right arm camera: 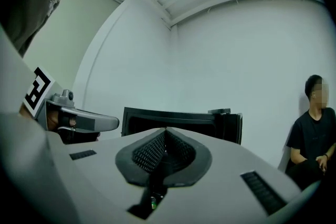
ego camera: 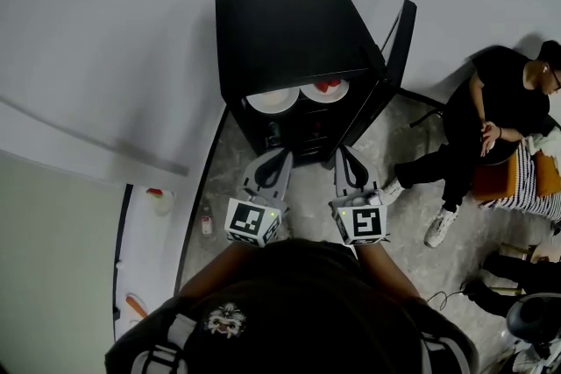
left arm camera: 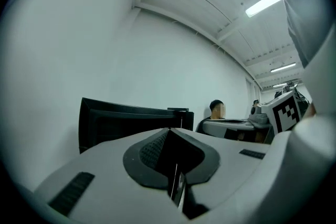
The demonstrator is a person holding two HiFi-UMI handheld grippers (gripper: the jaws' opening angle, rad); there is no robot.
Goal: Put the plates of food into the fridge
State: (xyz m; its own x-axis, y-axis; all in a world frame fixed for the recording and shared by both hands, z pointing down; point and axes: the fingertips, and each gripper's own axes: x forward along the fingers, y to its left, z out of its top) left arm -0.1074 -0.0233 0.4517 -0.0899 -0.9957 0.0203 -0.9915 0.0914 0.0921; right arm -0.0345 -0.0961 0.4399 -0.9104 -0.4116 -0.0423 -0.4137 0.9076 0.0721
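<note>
Both plates are inside the squat black mini fridge (ego camera: 289, 31), side by side on its upper shelf. The plain round white plate (ego camera: 272, 101) takes the left half. The white plate with red food on it (ego camera: 326, 88) takes the right half, close to the hinge side. Their rims nearly meet, and both sit near the shelf's front edge, where I can set them down without reaching deep.

My left gripper (ego camera: 282, 155) has its jaws pressed together with nothing between the ribbed pads. My right gripper (ego camera: 343, 155) is the same, closed on nothing. I hold the two level and parallel, tips aimed at the fridge's open front and just short of it. Neither touches a plate or the cabinet.

The black fridge door (ego camera: 399, 39) stands swung wide to the right, clear of the shelf. I judge the loading of these two plates done, and the door comes next. Closed jaws suit that, giving me a blunt tip to push with rather than two prongs that could catch the door's edge.

On the long white counter (ego camera: 145, 250) at the left lie a couple of small things — too small to tell if they are more food.
</note>
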